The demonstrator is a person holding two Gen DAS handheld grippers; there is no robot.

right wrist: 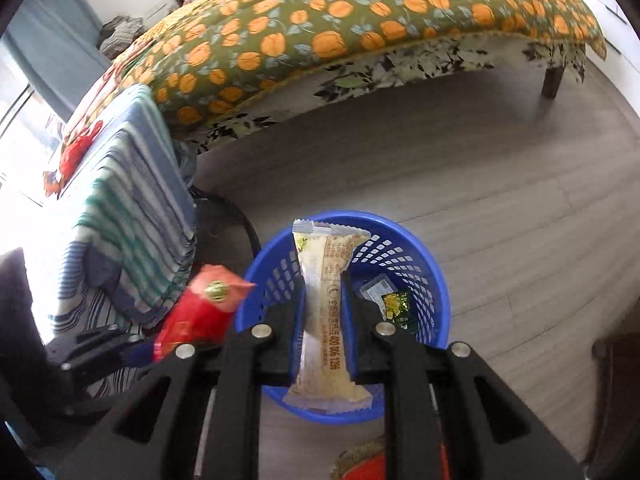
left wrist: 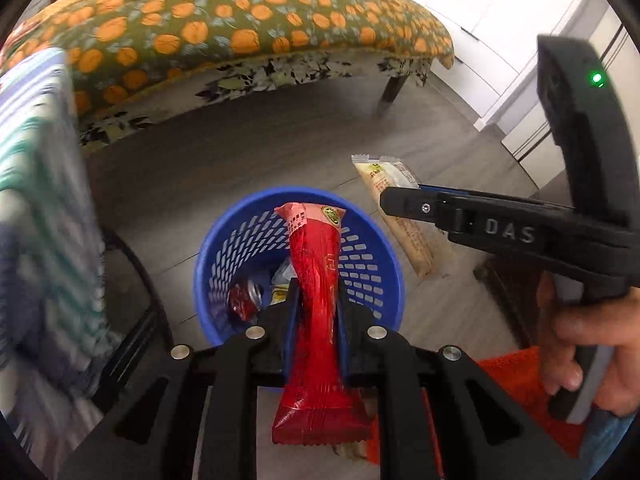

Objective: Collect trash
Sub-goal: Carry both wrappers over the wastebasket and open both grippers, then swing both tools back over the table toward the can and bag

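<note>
From my left wrist, my left tongs (left wrist: 316,300) are pinching a long red snack wrapper (left wrist: 316,320) around its middle, jaws pressed tight on it. The wrapper's top end stands over the mouth of a blue plastic basket (left wrist: 372,280) on the grey floor (left wrist: 260,152). Down inside the basket I see a crushed red can (left wrist: 245,300) and some pale and yellow packaging (left wrist: 280,286) beside it. My right tongs (left wrist: 390,200) come in from the right, held by my hand (left wrist: 592,352), clamped on a beige snack packet (left wrist: 416,240) that hangs just beside the basket's rim on its right. Behind lies a bed with an orange-flowered cover (left wrist: 240,20), and a blurred striped cloth (left wrist: 44,200) fills the left edge.

From my right wrist, my right tongs (right wrist: 326,308) grip the beige snack packet (right wrist: 326,312) at its middle, jaws squeezed against it, and here it stands over the same blue basket (right wrist: 428,280). In the bottom of the basket lie a small dark packet (right wrist: 376,290) and a green and yellow wrapper (right wrist: 396,306). To the left, my left tongs (right wrist: 136,350) show at the edge with the red wrapper (right wrist: 200,312) in them, just beside the basket's left rim. The striped cloth (right wrist: 132,208) drapes over something dark behind it, and the flowered bed (right wrist: 360,20) runs across the top.
</note>
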